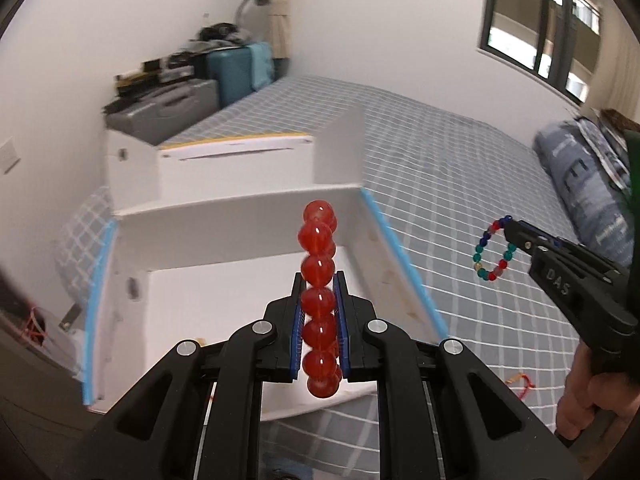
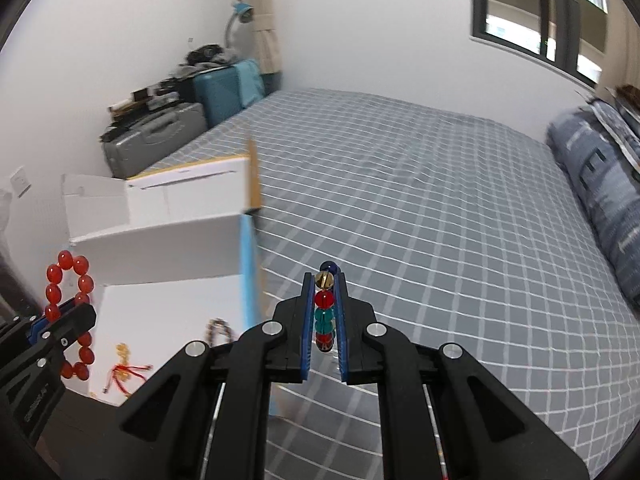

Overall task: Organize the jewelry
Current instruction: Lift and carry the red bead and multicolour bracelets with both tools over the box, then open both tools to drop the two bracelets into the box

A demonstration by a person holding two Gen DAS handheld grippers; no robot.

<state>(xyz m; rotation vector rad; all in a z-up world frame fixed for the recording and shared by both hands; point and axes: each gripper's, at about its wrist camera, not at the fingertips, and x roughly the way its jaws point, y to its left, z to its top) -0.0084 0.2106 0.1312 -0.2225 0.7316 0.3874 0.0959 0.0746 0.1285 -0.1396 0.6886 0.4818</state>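
My left gripper (image 1: 319, 280) is shut on a red bead bracelet (image 1: 319, 300) and holds it in the air above the open white box (image 1: 224, 216). It also shows in the right wrist view, the left gripper (image 2: 76, 308) with the red bead bracelet (image 2: 68, 312) at the far left. My right gripper (image 2: 325, 280) is shut on a multicoloured bead bracelet (image 2: 325, 312) above the checked bedspread (image 2: 440, 220). In the left wrist view the right gripper (image 1: 514, 232) holds the multicoloured bracelet (image 1: 492, 250) to the right of the box.
Inside the white box (image 2: 172, 240) lie a gold charm with red tassel (image 2: 124, 364) and a dark bead string (image 2: 218, 330). A red cord (image 1: 520, 382) lies on the bed. Suitcases (image 2: 160, 136) stand at the wall, a folded quilt (image 2: 600, 200) at right.
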